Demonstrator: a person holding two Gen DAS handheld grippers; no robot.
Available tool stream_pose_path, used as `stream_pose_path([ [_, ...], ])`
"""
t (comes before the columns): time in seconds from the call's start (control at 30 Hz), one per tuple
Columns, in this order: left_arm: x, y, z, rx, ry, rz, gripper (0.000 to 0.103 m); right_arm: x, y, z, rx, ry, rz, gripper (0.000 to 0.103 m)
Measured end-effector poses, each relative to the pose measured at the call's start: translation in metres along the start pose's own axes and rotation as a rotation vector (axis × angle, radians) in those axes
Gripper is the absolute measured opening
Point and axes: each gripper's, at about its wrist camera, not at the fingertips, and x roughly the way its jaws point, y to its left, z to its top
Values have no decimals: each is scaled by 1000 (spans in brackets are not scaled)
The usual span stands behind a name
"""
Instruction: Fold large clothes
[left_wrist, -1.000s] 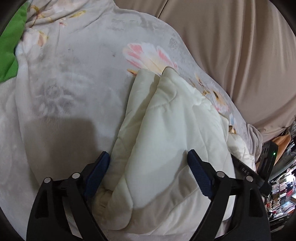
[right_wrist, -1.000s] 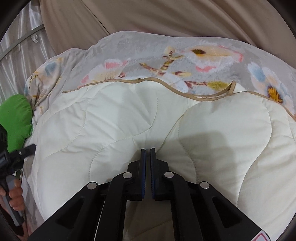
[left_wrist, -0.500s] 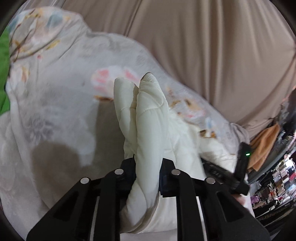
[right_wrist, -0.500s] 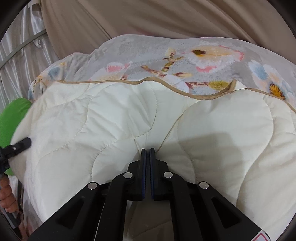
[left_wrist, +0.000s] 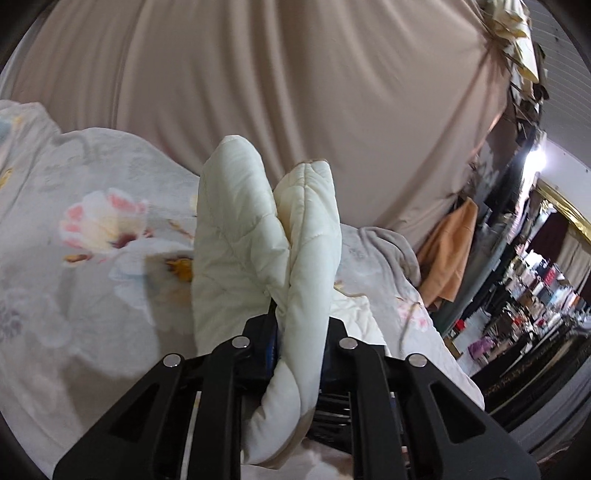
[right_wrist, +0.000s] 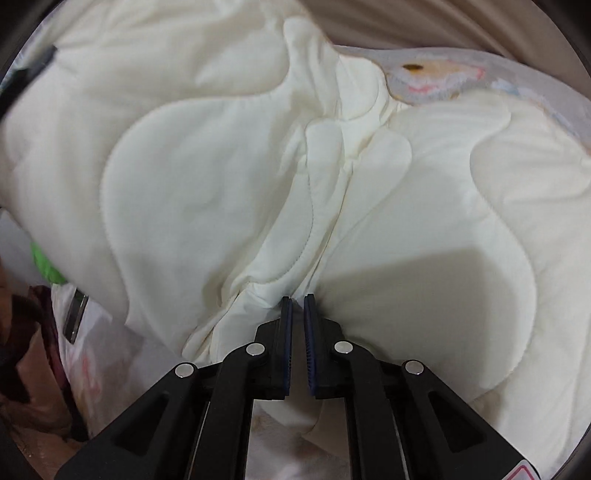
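The large item is a cream quilted cover (right_wrist: 207, 177) with a floral grey outer side (left_wrist: 92, 236). My left gripper (left_wrist: 295, 328) is shut on a thick doubled fold of the cream quilt (left_wrist: 266, 236), which sticks up between the fingers. My right gripper (right_wrist: 297, 299) is nearly closed, its pads pinching a gathered crease of the same quilt, which fills that view and bunches into pleats ahead of the fingertips. A bit of the floral side (right_wrist: 436, 77) shows at the far edge.
A beige curtain (left_wrist: 295, 74) hangs behind the bed. Cluttered shelves (left_wrist: 535, 302) and an orange cloth (left_wrist: 447, 254) stand at the right. A green item (right_wrist: 44, 262) and a hand with the other gripper's handle show at the left in the right wrist view.
My left gripper closed on the quilt fold and lifted it, tilting up toward the curtain. The quilt in the right wrist view rose and bunched closer to the camera.
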Motion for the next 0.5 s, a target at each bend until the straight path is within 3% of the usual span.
stream_pose_path([
  [0.07,10,-14,-2,18,16,-16,13,6,-5,1,8,-11,21,0],
  [0.3,66,-74,-9,95,99,-100,11,8,-21,-3,108,-53,139,0],
  [0.4,94,-99,-13,142,128,-100,10,-12,-31,-11,195,-53,167,0],
  [0.5,124,-115,-20,160,171,-105,10,-48,-47,-32,253,-119,137,0],
])
